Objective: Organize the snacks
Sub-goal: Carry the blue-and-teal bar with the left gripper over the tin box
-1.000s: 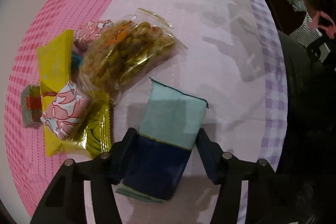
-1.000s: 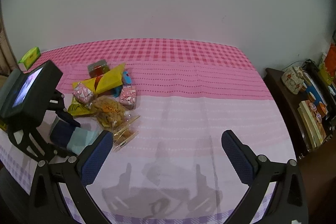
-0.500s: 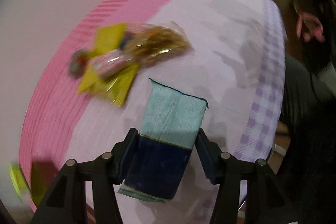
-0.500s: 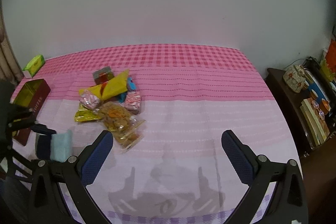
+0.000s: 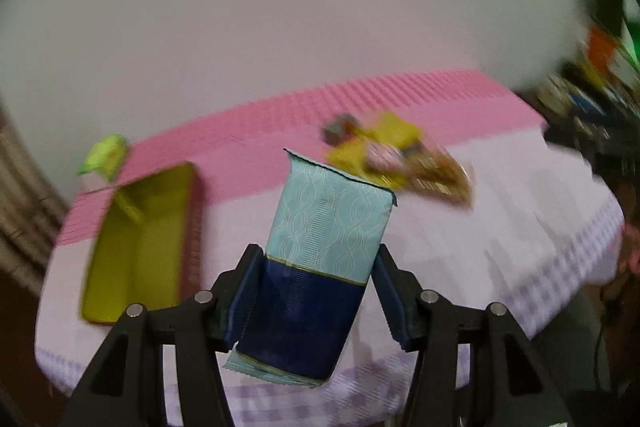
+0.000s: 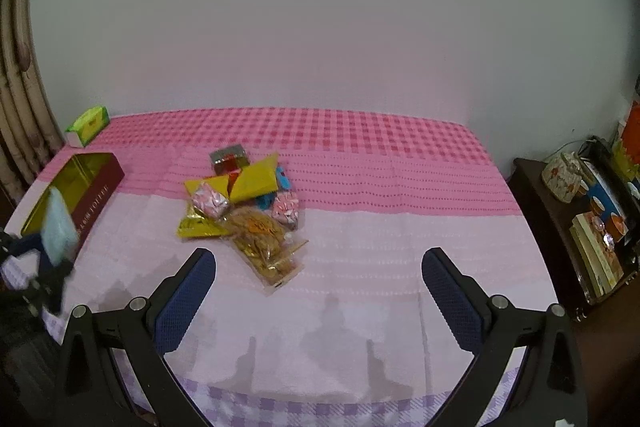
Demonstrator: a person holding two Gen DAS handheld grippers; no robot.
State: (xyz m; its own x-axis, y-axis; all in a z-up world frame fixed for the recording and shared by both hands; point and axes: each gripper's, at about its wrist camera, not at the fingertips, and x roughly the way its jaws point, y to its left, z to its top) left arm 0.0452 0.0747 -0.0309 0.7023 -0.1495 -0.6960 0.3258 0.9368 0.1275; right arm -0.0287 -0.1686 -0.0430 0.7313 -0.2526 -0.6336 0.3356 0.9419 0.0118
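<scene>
Motion blur smears the left wrist view. The open gold-lined rectangular tin looks empty. The left gripper clamps a pale-blue and navy foil packet above the tablecloth. The loose snack pile lies centre. The right gripper gapes wide, holding nothing.

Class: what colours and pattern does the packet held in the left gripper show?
Pale blue wavy top, navy lower band; left wrist view.

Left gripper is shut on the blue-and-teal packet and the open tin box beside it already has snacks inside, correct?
Not quite. The left gripper is shut on the blue-and-teal packet, but the left wrist view shows the tin box holding no snacks yet.
</scene>
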